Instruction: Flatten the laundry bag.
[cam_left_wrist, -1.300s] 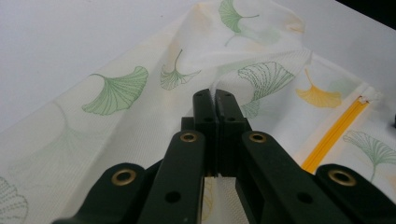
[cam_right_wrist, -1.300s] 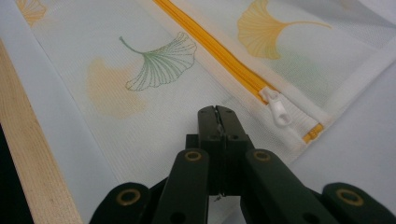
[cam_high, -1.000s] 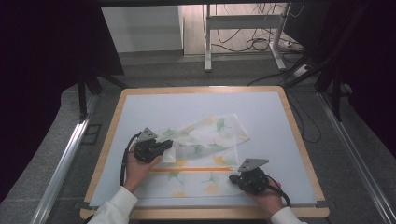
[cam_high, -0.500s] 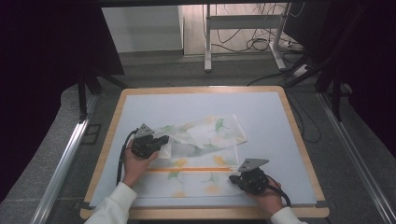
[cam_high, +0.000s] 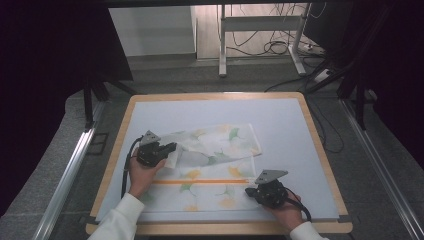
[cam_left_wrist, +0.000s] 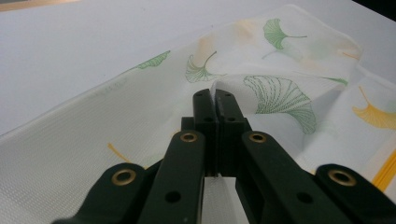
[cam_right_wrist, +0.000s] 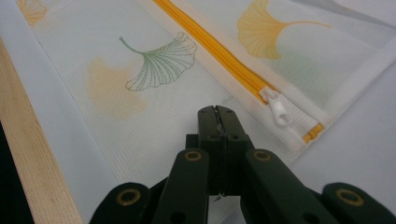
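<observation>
A white mesh bag (cam_high: 215, 165) printed with green and yellow ginkgo leaves lies on the table, an orange zipper (cam_high: 200, 181) running across it. Its far half is rumpled and folded over. My left gripper (cam_high: 172, 146) is at the bag's left side, shut on a raised fold of the mesh (cam_left_wrist: 215, 93). My right gripper (cam_high: 248, 190) is shut and rests low over the bag's near right corner. In the right gripper view the tips (cam_right_wrist: 216, 109) sit on flat mesh just short of the white zipper pull (cam_right_wrist: 279, 109). I cannot tell whether any fabric is caught there.
The bag lies on a white mat (cam_high: 280, 120) framed by a wooden table rim (cam_high: 320, 150), which runs close beside the right gripper (cam_right_wrist: 23, 154). Dark floor, metal rails and cables surround the table.
The left gripper has drifted slightly left with the fold of mesh, pulling the rumpled far half a little that way. The right gripper has stayed put.
</observation>
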